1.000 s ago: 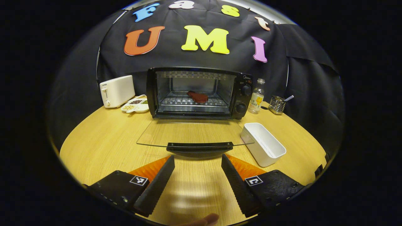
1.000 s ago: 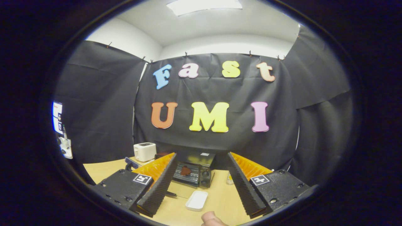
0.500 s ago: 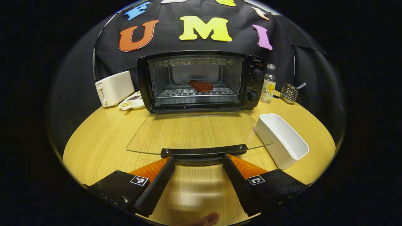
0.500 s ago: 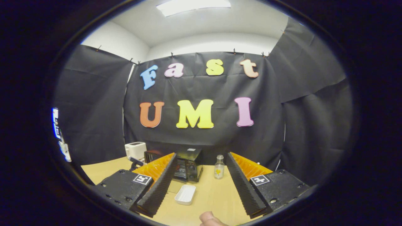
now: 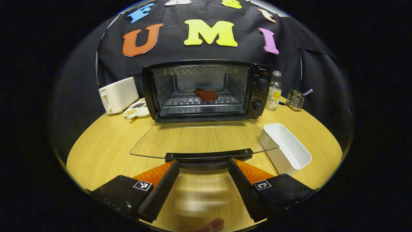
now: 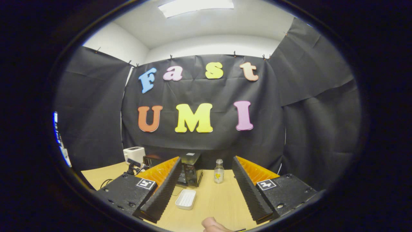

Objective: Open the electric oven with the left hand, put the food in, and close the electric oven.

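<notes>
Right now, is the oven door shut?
No, the oven door lies folded flat open, with the food on the rack inside.

A light wooden desk (image 5: 106,141) carries everything. At its back stands the oven (image 5: 206,90), door (image 5: 199,140) folded down flat over the wood. Left of the oven sits a white toaster (image 5: 118,94), with a divided dish (image 5: 136,109) of grains just in front of it. Right of the oven stand a bottle (image 5: 274,95) and, farther right, a wire holder (image 5: 295,100). A white tray (image 5: 286,149) lies near the door's right edge. In the right gripper view the desk (image 6: 212,206) shows the tray (image 6: 185,199), bottle (image 6: 219,171) and toaster (image 6: 134,154).
</notes>
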